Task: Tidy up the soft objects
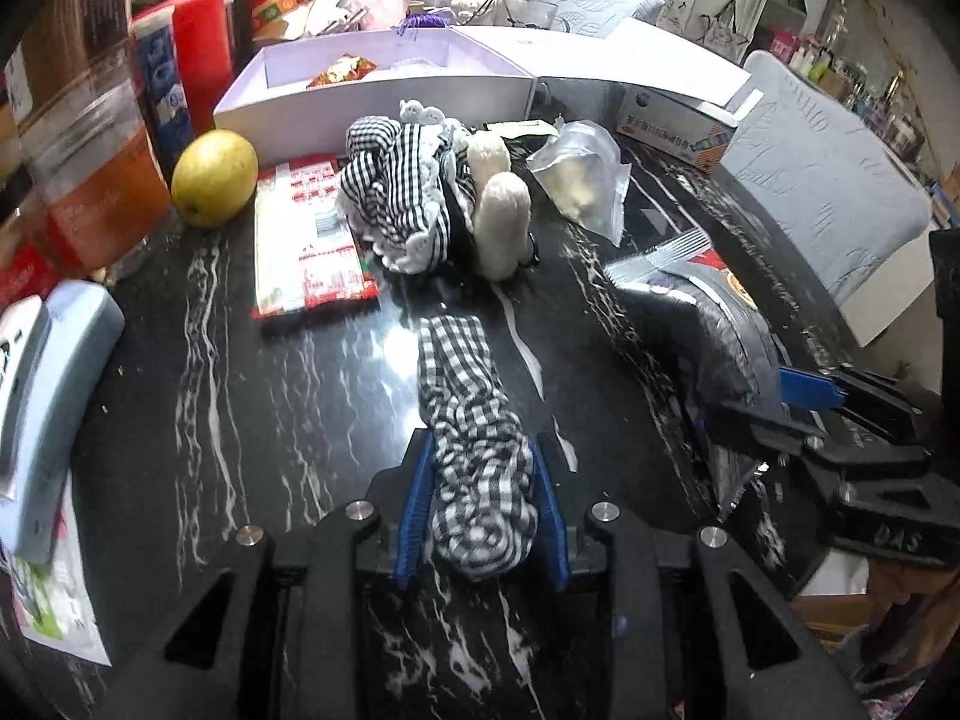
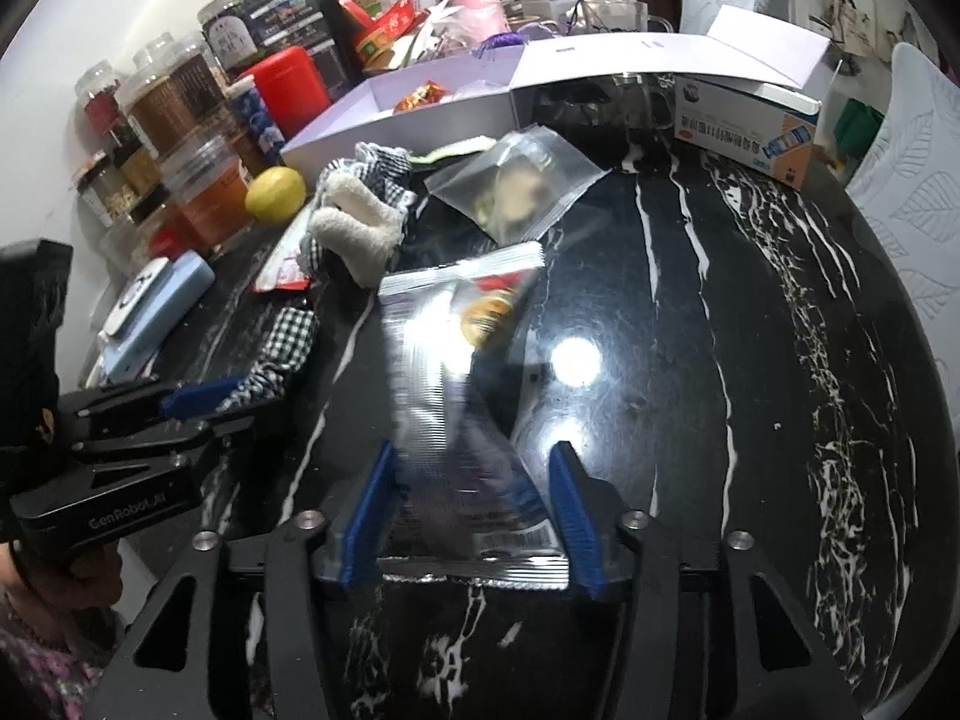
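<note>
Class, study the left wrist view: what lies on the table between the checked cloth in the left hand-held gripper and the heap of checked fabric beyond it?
Only bare, glossy black marble tabletop separates them.
</note>
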{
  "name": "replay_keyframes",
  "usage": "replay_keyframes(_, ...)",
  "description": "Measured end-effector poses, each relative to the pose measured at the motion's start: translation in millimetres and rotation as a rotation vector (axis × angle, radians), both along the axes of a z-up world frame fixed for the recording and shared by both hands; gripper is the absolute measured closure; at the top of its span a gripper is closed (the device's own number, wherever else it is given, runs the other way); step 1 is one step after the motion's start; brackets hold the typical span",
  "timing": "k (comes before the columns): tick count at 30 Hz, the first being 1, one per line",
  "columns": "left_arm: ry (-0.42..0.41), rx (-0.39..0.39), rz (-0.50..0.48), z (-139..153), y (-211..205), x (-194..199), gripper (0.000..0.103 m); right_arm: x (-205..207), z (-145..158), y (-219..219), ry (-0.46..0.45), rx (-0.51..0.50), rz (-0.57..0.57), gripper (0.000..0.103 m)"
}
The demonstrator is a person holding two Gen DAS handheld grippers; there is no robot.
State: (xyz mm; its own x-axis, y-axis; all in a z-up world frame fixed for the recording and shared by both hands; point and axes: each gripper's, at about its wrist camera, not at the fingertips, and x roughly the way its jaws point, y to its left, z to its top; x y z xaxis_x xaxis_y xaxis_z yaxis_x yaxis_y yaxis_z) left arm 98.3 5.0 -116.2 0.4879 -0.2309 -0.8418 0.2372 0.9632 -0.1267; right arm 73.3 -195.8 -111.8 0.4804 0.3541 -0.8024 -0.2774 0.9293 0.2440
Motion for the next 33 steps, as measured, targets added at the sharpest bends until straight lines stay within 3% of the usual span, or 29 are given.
replay_keyframes(6,-0.046,0.073,0.015,-2.6,-10.7,8.7,0.071,4.8,-3.0,8.1,-0.035,-0.072,-0.004,0.040)
replay_keyframes(10,-0.069,0.018,0.024,-4.5,-3.3,8.2,0.071,7.4,-4.2,9.4,-0.051,-0.088,-0.006,0.040)
replay_keyframes(13,-0.087,0.054,0.032,-3.7,-0.9,6.4,0.071,7.5,-5.3,9.2,-0.062,-0.097,-0.007,0.041)
replay_keyframes(14,-0.091,0.056,0.032,-3.7,-0.8,6.3,0.072,7.3,-5.5,9.4,-0.066,-0.099,-0.007,0.044)
replay_keyframes(15,-0.094,0.057,0.032,-3.8,-1.0,6.3,0.074,7.2,-5.7,9.5,-0.070,-0.100,-0.008,0.056)
replay_keyframes(19,-0.086,0.028,0.026,-3.1,-0.3,8.6,0.074,7.6,-5.6,9.1,-0.082,-0.108,-0.008,0.063)
replay_keyframes(26,-0.058,-0.043,0.016,0.3,0.0,3.7,0.075,2.5,-4.4,5.7,-0.055,-0.040,0.004,0.066)
replay_keyframes(33,-0.101,-0.064,0.011,17.4,0.4,-7.1,0.075,-7.6,-0.6,5.6,-0.041,0.025,0.021,0.066)
